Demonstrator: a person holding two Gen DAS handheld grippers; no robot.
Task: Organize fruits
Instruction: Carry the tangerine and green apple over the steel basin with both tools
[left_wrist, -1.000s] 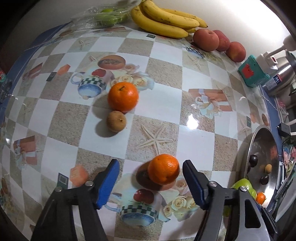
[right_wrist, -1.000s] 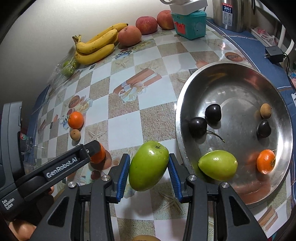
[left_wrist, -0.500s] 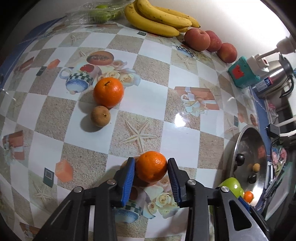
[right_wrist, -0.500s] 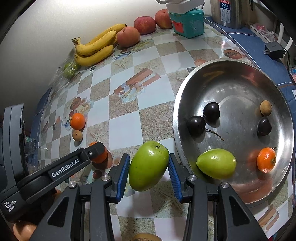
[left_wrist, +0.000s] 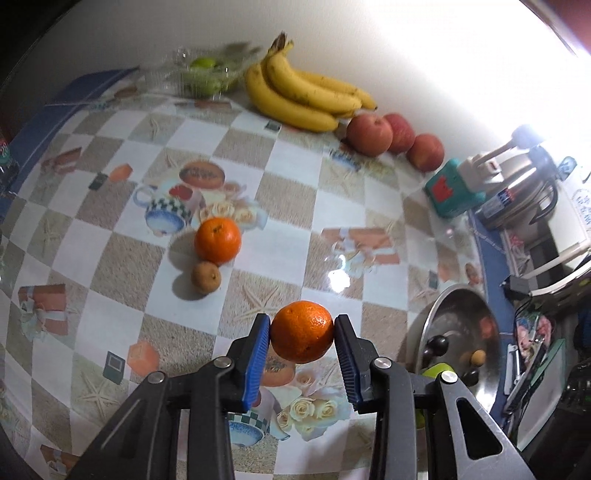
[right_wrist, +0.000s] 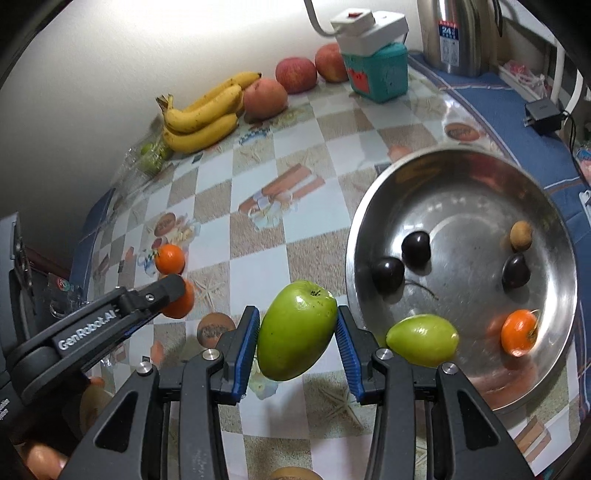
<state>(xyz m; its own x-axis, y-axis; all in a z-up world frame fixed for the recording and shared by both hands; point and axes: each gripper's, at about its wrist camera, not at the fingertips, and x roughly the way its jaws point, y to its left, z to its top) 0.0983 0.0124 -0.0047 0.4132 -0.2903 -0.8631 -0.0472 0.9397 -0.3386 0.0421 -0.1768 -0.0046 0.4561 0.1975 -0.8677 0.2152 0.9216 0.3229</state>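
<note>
1. Lifted since 1 second before, the round orange tangerine (left_wrist: 302, 331) sat clamped in the left tongs (left_wrist: 302, 347).
2. Right tongs (right_wrist: 297, 336) gripped the green oval fruit (right_wrist: 295, 328), the steel bowl (right_wrist: 369, 206) just to their right, likely its destination.

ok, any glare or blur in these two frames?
Left wrist: wall at upper right blown out white, glare spot on the tablecloth, bag of green fruit smeared. Right wrist: evenly lit, soft reflections in the steel bowl, edges bent by fisheye.

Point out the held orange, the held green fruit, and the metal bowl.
held orange (left_wrist: 302, 331), left wrist view, middle of its peel.
held green fruit (right_wrist: 296, 334), right wrist view, middle of its skin.
metal bowl (right_wrist: 476, 184), right wrist view, bare inner wall.
</note>
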